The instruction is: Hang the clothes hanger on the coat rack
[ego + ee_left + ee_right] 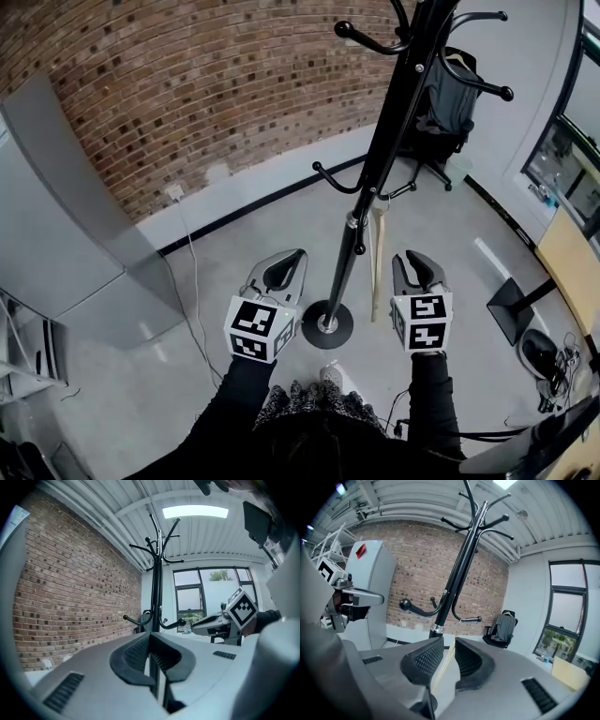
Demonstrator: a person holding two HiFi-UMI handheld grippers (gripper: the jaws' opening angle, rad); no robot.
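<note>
1. Clothes hanger (pixel 378 267): it hangs from a lower hook (pixel 398 192) of the coat rack (pixel 373 159), just beside the black pole and above the round base (pixel 328 325). The rack alone carries it, and neither claw touches it. Judgement: the hanging step appears complete.
2. Right claw (pixel 415 258): released. The jaws stand apart and no pad presses on anything. In the right gripper view the hanger's pale edge shows through the gap but lies beyond the tips. The claw sits just to the right of the hanger, which fits a claw clear of its load.
3. Left claw (pixel 298 258): released and empty. The gap is narrow and only the pole shows through it. The claw is held to the left of the pole, apart from the hanger, and appears to play no part in the hang.
4. Hanger appearance: pale bare wood, seen edge-on in the head view as a narrow upright strip. It hangs roughly plumb with its lower end clear of the floor. The outline of its shoulders cannot be made out.
</note>
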